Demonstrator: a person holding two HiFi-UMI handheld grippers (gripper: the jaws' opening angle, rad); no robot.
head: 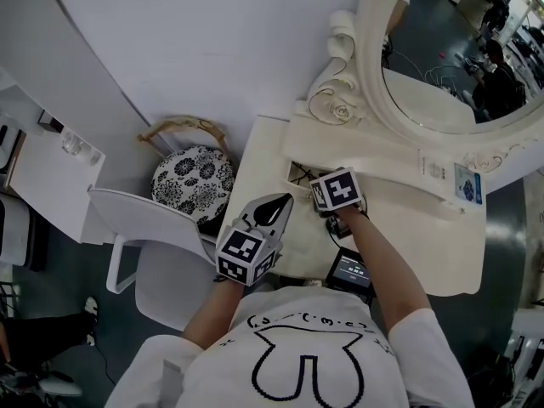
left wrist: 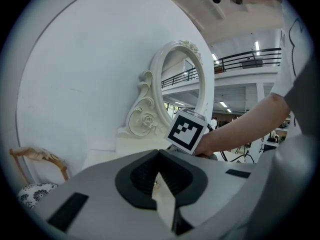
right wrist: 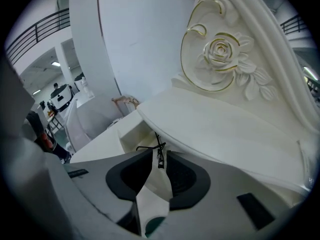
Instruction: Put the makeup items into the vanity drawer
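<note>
The white vanity [head: 408, 228] has its drawer [head: 299, 173] pulled out under the top. My right gripper [head: 336, 192] points into that opening. In the right gripper view its jaws [right wrist: 159, 153] stand slightly apart, so the gripper is open. A thin black wiry item [right wrist: 158, 146] sits right at the tips, over the open drawer [right wrist: 131, 134]; the pads do not press on it. My left gripper [head: 279, 202] hovers at the vanity's left front edge. It is shut, tips [left wrist: 159, 166] meeting with nothing held. Its view shows the right gripper's marker cube [left wrist: 186, 130].
An oval mirror [head: 450, 49] in a carved rose frame [right wrist: 220, 51] stands at the back of the vanity. A chair with a black-and-white patterned cushion [head: 194, 181] stands to the left. A dark screen device [head: 350, 272] lies near the front edge. The white wall curves behind.
</note>
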